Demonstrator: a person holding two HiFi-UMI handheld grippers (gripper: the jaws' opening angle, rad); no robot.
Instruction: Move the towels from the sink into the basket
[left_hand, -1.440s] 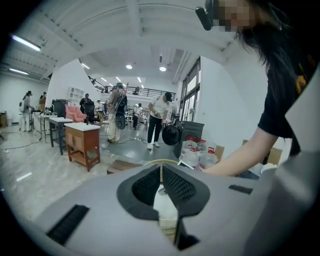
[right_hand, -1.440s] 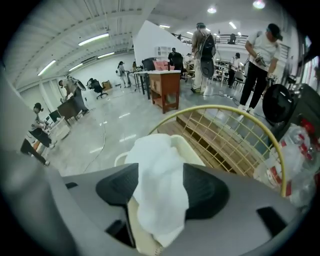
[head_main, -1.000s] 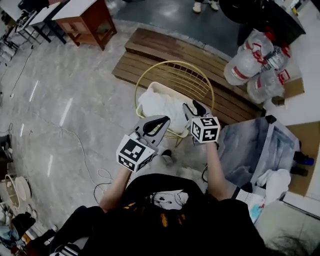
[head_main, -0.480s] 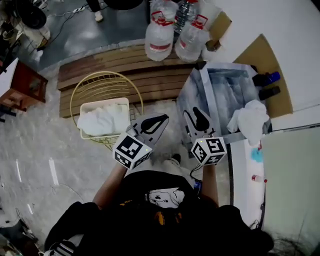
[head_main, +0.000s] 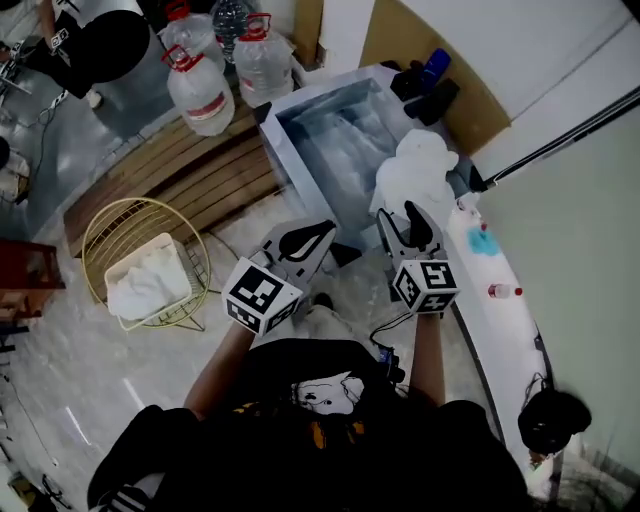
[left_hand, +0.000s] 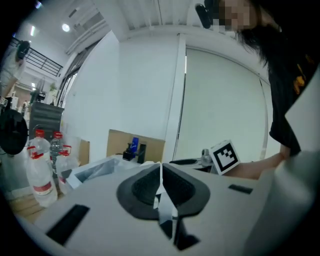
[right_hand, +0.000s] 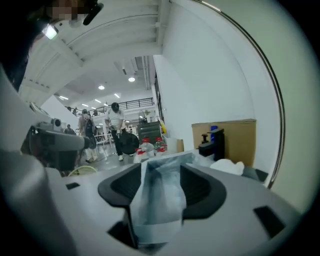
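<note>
Swung both grippers off the basket (head_main: 100, 225) and round to the sink (head_main: 285, 140) — now dead ahead of the tips instead of off to the right. Held the left gripper (head_main: 305, 240) pinched fully closed on nothing. Had the right gripper (head_main: 405, 225) just opening, about halfway, pads bare, only the sink seen through the gap. Carried no towel in either. Found the next towel (head_main: 420, 170) heaped on the sink's rim just past the right gripper's tips, not touching. Left the dropped towel (head_main: 148, 285) in the basket, well off to the left gripper's outer side and behind. Judged that as one delivery done, back for the next pick — right side nearest and already spreading.

Writing: read none. Saw only square black-and-white patterns on the marker cubes (head_main: 262, 295), red labels on the water jugs (head_main: 200, 95) beyond the left gripper too small to read, shirt print unreadable.
</note>
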